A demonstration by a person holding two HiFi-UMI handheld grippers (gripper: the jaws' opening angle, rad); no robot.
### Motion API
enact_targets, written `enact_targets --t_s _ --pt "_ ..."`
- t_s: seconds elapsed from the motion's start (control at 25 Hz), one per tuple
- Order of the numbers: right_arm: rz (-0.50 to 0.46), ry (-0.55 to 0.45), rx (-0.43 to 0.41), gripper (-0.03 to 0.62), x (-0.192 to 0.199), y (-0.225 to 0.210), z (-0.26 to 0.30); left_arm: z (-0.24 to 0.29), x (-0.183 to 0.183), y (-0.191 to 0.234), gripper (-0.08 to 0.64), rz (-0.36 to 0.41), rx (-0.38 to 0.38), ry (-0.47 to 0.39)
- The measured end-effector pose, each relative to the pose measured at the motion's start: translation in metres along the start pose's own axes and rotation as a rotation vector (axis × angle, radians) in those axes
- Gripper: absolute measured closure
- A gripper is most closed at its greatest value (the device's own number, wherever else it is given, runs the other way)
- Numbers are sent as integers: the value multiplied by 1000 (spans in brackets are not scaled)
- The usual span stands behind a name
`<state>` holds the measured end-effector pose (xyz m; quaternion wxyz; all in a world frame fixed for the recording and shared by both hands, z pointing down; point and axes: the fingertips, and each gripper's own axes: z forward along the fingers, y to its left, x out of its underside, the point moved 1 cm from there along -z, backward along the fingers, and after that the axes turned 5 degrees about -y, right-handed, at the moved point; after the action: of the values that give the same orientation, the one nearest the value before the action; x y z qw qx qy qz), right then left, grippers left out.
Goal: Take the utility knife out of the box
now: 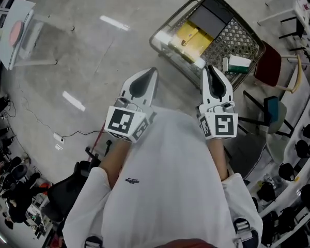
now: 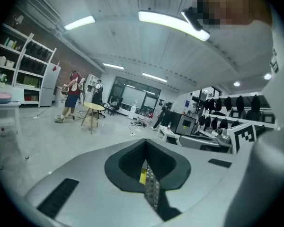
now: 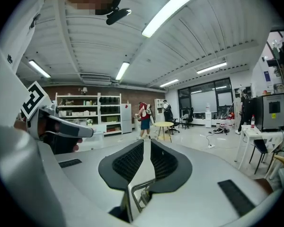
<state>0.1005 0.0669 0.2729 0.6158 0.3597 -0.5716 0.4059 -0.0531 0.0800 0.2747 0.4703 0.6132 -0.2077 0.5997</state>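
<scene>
A wire cart (image 1: 248,35) stands on the grey floor ahead of me, holding yellow boxes (image 1: 188,37), a flat black item (image 1: 212,14) and a small white-and-green box (image 1: 238,63). No utility knife shows in any view. Both grippers are held level in front of my chest, short of the cart. My left gripper (image 1: 151,72) (image 2: 146,143) has its pads together with nothing in them. My right gripper (image 1: 211,69) (image 3: 146,143) stands beside the cart's near corner, its pads a narrow gap apart and empty.
A red chair (image 1: 271,63) and a teal chair (image 1: 273,107) stand right of the cart. A white table (image 1: 15,30) is at the far left, a cable (image 1: 67,134) on the floor. Far off are a round yellow table (image 3: 164,124), shelves and people.
</scene>
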Motion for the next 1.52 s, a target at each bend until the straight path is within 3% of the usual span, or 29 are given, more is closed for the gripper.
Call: enact_targets --t_s 0.4,0.68,1.0,1.36,1.52 --pt "-29 45 71 569 2 5 86 46 -33 82 558 -31 56 -7" --pt "-23 98 44 569 9 -16 100 63 -31 83 558 -57 45 -1" --pt "-95 154 -114 560 15 -42 115 88 -27 69 558 -60 -5 16" --pt "-189 250 -307 518 59 -56 144 118 -4 75 558 -53 -70 49" --pt "-272 314 -427 506 84 -60 155 136 7 73 558 -65 -95 66"
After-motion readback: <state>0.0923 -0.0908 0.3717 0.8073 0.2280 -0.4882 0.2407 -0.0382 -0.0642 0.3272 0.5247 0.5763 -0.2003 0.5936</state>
